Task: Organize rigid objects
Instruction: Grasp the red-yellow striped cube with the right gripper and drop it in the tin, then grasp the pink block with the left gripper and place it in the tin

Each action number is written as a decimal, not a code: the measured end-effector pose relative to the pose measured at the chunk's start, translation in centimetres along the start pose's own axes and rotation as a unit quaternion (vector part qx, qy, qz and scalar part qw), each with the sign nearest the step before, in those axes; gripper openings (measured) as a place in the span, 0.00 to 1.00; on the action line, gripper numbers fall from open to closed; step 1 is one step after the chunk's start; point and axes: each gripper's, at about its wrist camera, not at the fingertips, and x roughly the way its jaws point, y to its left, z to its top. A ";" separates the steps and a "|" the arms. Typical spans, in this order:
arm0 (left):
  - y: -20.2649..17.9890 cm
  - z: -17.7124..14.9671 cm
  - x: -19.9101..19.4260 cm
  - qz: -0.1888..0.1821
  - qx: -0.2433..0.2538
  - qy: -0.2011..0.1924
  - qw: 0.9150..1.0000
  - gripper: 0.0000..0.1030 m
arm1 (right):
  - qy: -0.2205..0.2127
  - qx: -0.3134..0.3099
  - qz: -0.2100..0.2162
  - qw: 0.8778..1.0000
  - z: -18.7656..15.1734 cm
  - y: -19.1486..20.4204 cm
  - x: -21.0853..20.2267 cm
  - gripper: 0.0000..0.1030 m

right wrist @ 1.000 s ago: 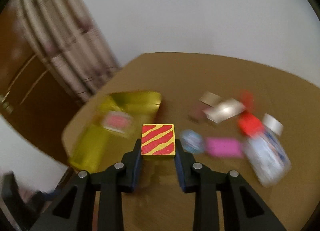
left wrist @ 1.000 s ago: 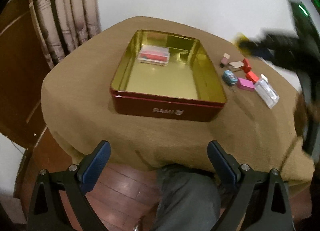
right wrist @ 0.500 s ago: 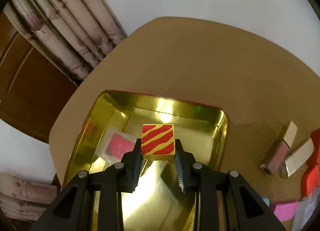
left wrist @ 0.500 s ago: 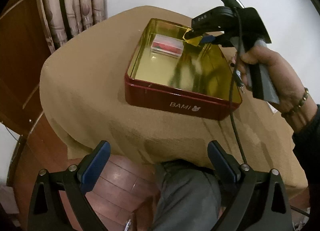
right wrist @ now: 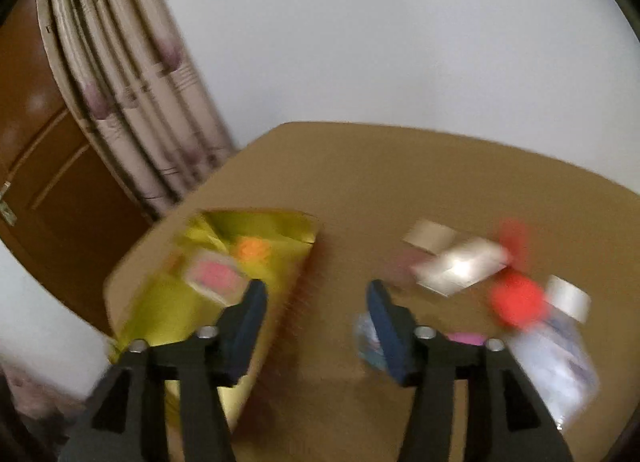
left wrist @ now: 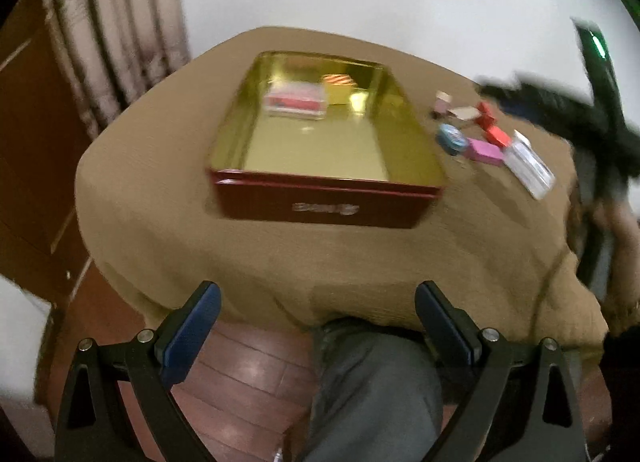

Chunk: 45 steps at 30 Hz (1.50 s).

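Your right gripper (right wrist: 316, 298) has just been opening; its fingers (right wrist: 250, 312) now stand apart with nothing between them, above bare counter (right wrist: 400, 182). The striped block (left wrist: 339, 88) sits inside the tin (left wrist: 324, 202), in the far corner, just beside the clear case with the red insert (left wrist: 295, 104); whether the two touch is lost in blur. Seen from your right fingers, the tin lies to the left and slightly ahead, and the loose items lie to the right: a red piece (right wrist: 516, 300), a pale flat piece (right wrist: 460, 266), a clear packet (right wrist: 556, 366).

Your left gripper (left wrist: 318, 312) hangs wide open and empty over the near counter edge, with the tin straight ahead of its fingers (left wrist: 192, 332). Ahead and to their right: a blue round item (left wrist: 452, 139), a pink block (left wrist: 485, 151), the red pieces (left wrist: 490, 124). All sharply blurred in both views.
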 end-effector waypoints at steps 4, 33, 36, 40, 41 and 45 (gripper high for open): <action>-3.4 0.3 -0.8 -0.030 0.052 -0.012 0.998 0.93 | -0.016 -0.006 -0.130 0.991 -5.3 -7.9 -4.4 0.55; -23.6 15.1 16.1 -0.142 0.441 0.086 0.882 0.80 | -0.029 0.127 -0.107 0.986 -12.3 -21.2 -8.4 0.59; -23.4 14.7 17.3 -0.150 0.441 0.116 0.877 0.46 | -0.027 0.127 -0.104 0.986 -12.4 -21.2 -8.4 0.59; -22.7 14.6 16.8 -0.159 0.424 0.119 0.883 0.26 | -0.028 0.133 -0.102 0.985 -12.5 -21.3 -8.6 0.62; -22.5 14.4 16.4 -0.156 0.415 0.118 0.888 0.26 | -0.030 0.135 -0.103 0.985 -12.5 -21.3 -8.5 0.64; -22.1 12.7 13.2 -0.171 0.373 0.098 0.907 0.26 | -0.032 0.139 -0.104 0.984 -12.6 -21.4 -8.5 0.65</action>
